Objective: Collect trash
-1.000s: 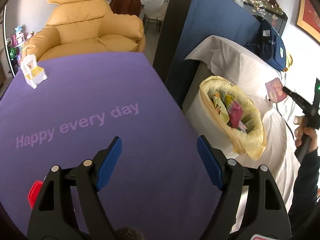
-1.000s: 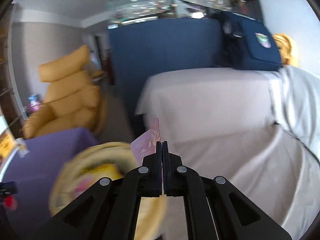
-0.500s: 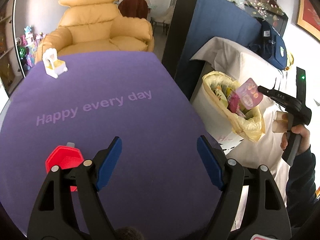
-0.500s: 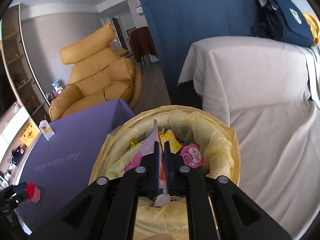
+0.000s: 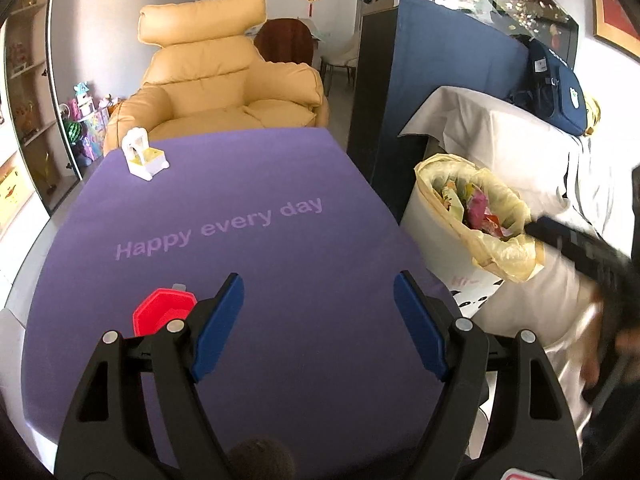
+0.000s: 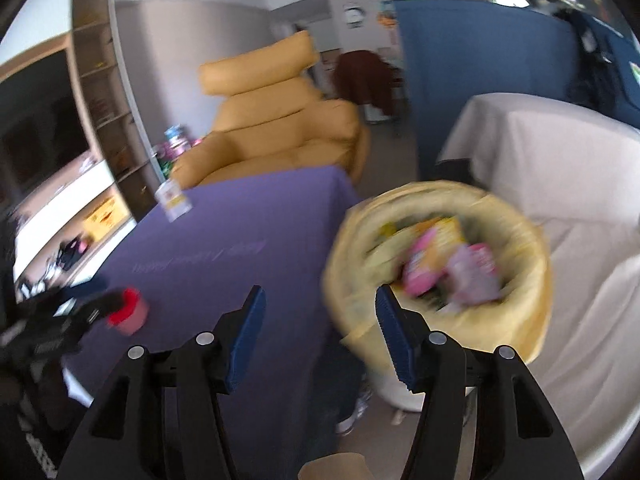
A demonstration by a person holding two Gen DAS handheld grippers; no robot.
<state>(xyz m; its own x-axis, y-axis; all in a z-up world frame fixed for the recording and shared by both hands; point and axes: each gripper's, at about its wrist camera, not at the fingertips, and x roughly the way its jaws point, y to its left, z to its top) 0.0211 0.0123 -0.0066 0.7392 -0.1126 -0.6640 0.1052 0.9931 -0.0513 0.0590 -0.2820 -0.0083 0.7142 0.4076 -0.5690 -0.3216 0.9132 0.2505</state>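
A white bin with a yellow liner (image 5: 504, 248) stands right of the purple table (image 5: 240, 240) and holds several wrappers, among them a pink one (image 6: 472, 276). The bin also shows in the right wrist view (image 6: 532, 264), blurred. My right gripper (image 6: 320, 336) is open and empty, just left of the bin's rim. My left gripper (image 5: 318, 320) is open and empty above the table's near part. A red container (image 5: 162, 314) sits on the table beside the left finger; it also shows in the right wrist view (image 6: 128, 310).
A small white and yellow toy chair (image 5: 144, 158) stands at the table's far left. A yellow armchair (image 5: 224, 88) is behind the table. A white-draped surface (image 5: 512, 136) with a blue bag (image 5: 552, 84) is right of the bin. A dark blue partition (image 5: 432, 80) stands behind.
My right gripper opened and let the pink wrapper fall into the bin, then swung left toward the table. My left gripper drew back a little, showing more of the red container.
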